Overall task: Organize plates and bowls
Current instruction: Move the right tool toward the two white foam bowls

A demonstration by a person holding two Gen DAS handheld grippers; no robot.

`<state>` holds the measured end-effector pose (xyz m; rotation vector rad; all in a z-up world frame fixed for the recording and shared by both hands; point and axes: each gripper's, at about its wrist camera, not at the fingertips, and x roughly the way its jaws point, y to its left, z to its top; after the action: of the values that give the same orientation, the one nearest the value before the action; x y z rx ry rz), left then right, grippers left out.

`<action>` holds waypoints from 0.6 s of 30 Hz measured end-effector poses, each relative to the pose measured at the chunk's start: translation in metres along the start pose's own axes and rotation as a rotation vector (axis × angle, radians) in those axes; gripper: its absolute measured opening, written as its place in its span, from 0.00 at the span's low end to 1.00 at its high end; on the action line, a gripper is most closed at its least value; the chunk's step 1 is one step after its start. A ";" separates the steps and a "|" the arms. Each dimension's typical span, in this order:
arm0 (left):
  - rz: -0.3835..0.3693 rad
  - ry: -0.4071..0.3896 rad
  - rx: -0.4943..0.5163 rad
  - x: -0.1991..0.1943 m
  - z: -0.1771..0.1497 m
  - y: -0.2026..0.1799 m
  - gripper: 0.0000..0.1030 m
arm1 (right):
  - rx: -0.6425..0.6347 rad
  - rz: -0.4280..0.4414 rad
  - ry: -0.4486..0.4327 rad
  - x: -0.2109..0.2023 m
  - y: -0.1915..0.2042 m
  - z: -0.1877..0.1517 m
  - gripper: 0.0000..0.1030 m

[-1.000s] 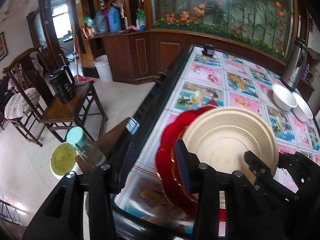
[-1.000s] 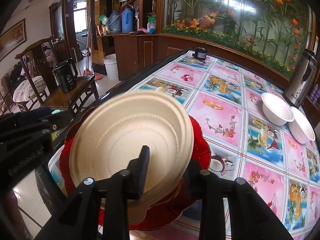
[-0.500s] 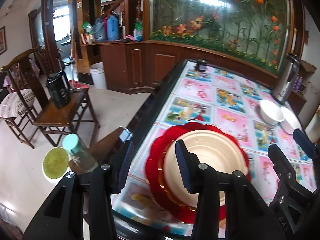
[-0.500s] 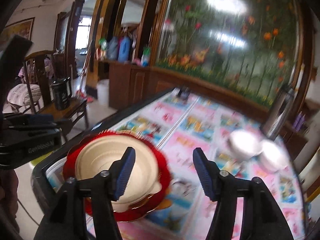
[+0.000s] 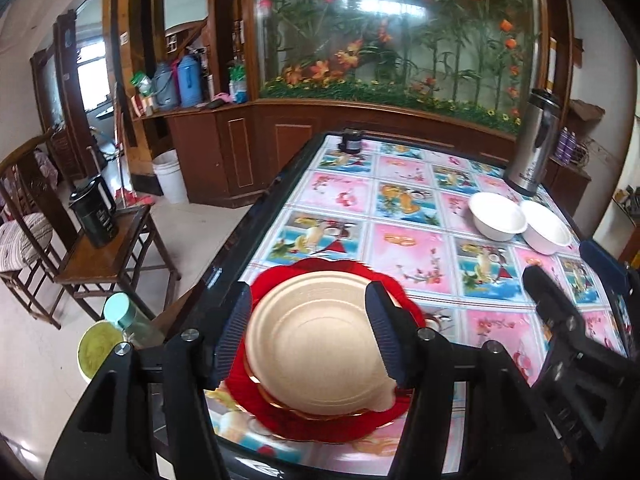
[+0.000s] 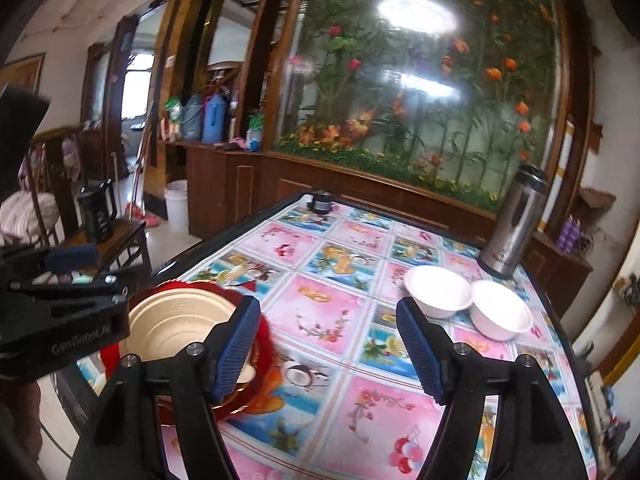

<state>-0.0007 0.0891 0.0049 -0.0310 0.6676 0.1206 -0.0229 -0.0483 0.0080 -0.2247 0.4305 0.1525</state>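
Note:
A beige paper plate (image 5: pixel 316 340) lies on a red scalloped plate (image 5: pixel 280 420) at the table's near left corner; both also show in the right wrist view, the beige plate (image 6: pixel 172 324) and the red plate (image 6: pixel 266 344). My left gripper (image 5: pixel 308 332) is open above the stack and holds nothing. My right gripper (image 6: pixel 328 344) is open and empty, above the table to the right of the stack. Two white bowls (image 6: pixel 438 290) (image 6: pixel 500 314) sit side by side at the far right, also in the left wrist view (image 5: pixel 497 215) (image 5: pixel 546 232).
A steel thermos (image 6: pixel 514 220) stands behind the bowls. A small dark jar (image 5: pixel 351 142) sits at the table's far edge. The flowered tablecloth (image 6: pixel 320 312) covers the table. A wooden side table with a black kettle (image 5: pixel 94 212) stands to the left.
My right gripper let go of the beige plate, opened wide and swung up and to the right. My left gripper opened and now frames the stacked plates.

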 end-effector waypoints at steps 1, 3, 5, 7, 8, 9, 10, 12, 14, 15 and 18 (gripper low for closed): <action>-0.004 -0.001 0.010 -0.001 0.000 -0.006 0.56 | 0.015 -0.009 -0.005 -0.002 -0.008 0.001 0.72; -0.010 -0.002 0.027 -0.003 0.001 -0.015 0.56 | 0.035 -0.028 -0.016 -0.005 -0.021 0.001 0.75; -0.020 -0.001 0.045 -0.004 0.003 -0.026 0.56 | 0.055 -0.045 -0.026 -0.008 -0.035 0.000 0.76; -0.029 -0.006 0.062 -0.005 0.006 -0.037 0.56 | 0.068 -0.057 -0.028 -0.010 -0.047 0.000 0.76; -0.035 -0.008 0.069 -0.006 0.007 -0.042 0.56 | 0.071 -0.062 -0.029 -0.011 -0.050 -0.001 0.76; -0.042 -0.008 0.076 -0.007 0.008 -0.047 0.56 | 0.075 -0.069 -0.030 -0.012 -0.056 -0.001 0.76; -0.046 -0.008 0.084 -0.007 0.009 -0.053 0.56 | 0.079 -0.076 -0.030 -0.014 -0.061 -0.001 0.76; -0.053 -0.008 0.103 -0.008 0.010 -0.064 0.56 | 0.086 -0.088 -0.025 -0.014 -0.071 -0.002 0.76; -0.061 -0.009 0.118 -0.008 0.011 -0.074 0.56 | 0.094 -0.095 -0.020 -0.014 -0.079 -0.003 0.76; -0.066 -0.009 0.127 -0.008 0.012 -0.079 0.56 | 0.101 -0.101 -0.020 -0.014 -0.085 -0.004 0.76; -0.077 -0.010 0.147 -0.008 0.015 -0.094 0.56 | 0.113 -0.114 -0.013 -0.014 -0.098 -0.005 0.76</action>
<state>0.0140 -0.0044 0.0204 0.0847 0.6634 -0.0021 -0.0188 -0.1452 0.0272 -0.1364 0.4114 0.0181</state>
